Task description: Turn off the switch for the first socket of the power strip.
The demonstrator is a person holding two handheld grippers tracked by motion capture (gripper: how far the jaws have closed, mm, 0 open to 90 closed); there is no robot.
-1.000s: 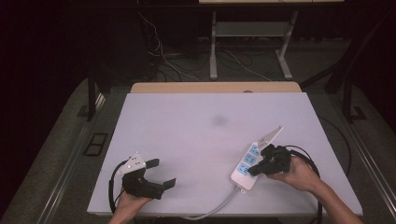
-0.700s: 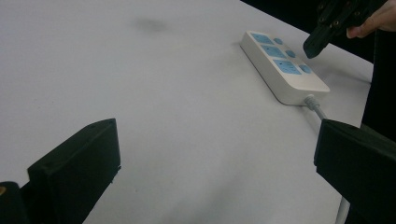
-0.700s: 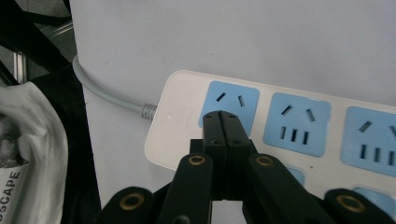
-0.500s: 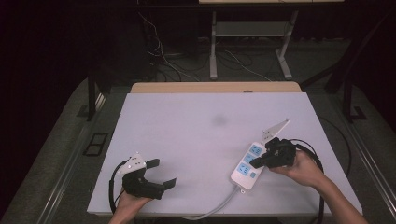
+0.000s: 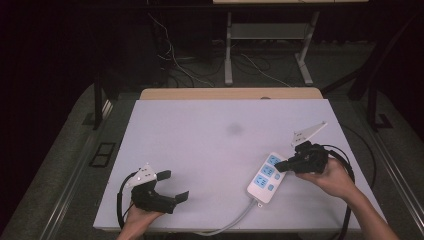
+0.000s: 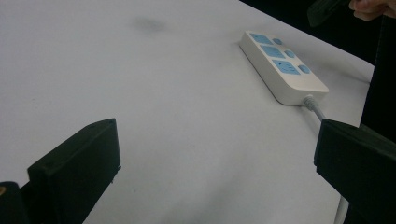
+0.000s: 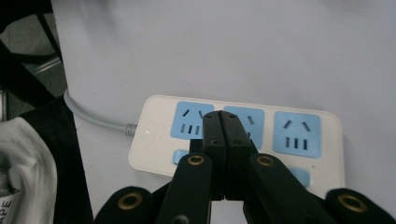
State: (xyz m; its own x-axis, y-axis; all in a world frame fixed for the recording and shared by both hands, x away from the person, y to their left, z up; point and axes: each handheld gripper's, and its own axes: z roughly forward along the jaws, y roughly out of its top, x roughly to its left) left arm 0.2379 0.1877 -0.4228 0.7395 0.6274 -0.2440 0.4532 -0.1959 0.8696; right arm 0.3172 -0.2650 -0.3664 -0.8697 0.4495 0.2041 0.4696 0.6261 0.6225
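The left gripper [image 5: 172, 186] rests on the white bench [image 5: 200, 130], jaws wide apart and empty. Right of them lies the white power strip with blue sockets [image 5: 266, 176]; the right gripper [image 5: 281, 165] hovers just above it, jaws pressed together, empty.

On the one white rectangular tabletop [image 5: 210, 150] lies one white plastic power strip [image 5: 266, 177] near the right, bearing three blue sockets and three small blue buttons and trailing one grey cord [image 5: 235, 220], with two black two-jaw grippers, one left [image 5: 172, 187] and one right [image 5: 281, 167].
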